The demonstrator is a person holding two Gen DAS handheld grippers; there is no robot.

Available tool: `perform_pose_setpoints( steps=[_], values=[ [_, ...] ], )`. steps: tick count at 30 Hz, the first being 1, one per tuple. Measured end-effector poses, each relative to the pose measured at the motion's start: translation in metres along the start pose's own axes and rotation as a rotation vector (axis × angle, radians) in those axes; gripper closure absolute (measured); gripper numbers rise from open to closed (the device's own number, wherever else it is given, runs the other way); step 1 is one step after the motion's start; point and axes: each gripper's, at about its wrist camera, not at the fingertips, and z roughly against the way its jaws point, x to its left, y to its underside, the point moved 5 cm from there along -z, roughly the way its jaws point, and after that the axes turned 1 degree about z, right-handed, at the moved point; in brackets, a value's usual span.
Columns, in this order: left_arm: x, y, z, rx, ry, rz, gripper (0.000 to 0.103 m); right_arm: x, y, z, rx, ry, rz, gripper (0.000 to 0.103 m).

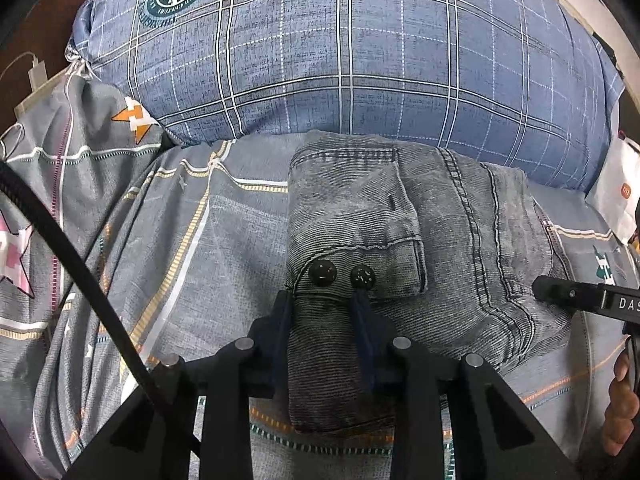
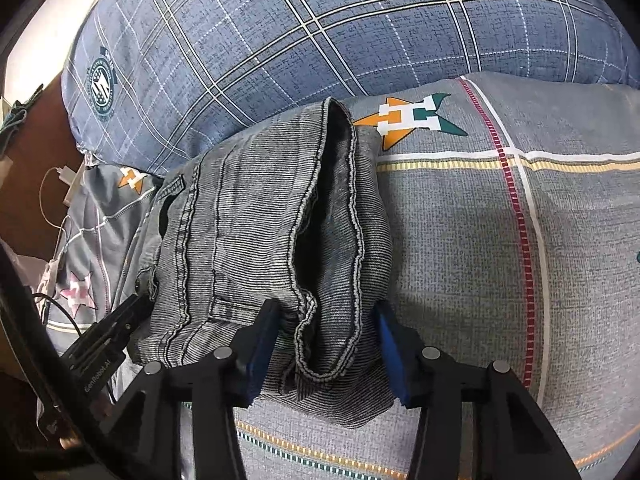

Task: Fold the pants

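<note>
Grey-blue denim pants (image 1: 440,240) lie folded into a thick bundle on the grey patterned bedsheet (image 1: 192,240), just in front of a pillow. My left gripper (image 1: 342,276) points down at the bundle's left edge near the back pocket, its two fingers shut on a fold of denim. The right wrist view shows the same pants (image 2: 248,220) with the leg hems stacked on top. My right gripper (image 2: 326,306) straddles the hem end, both blue pads pressed against the fabric. Each gripper's tip also shows in the other view: the right gripper (image 1: 560,290) and the left gripper (image 2: 120,320).
A large blue plaid pillow (image 1: 340,40) sits directly behind the pants. A white paper bag (image 1: 616,192) stands at the right. A white charger with cable (image 1: 36,76) lies at the bed's left edge on brown wood. A hand (image 1: 620,400) holds the right gripper.
</note>
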Motion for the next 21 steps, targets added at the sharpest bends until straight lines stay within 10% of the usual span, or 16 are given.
perform_pose_setpoints(
  steps=[21],
  values=[
    [-0.0006,0.0039,0.0031,-0.028,-0.047,-0.054,0.071,-0.0057,0.0011,-0.0039,0.013,-0.002,-0.024,0.044]
  ],
)
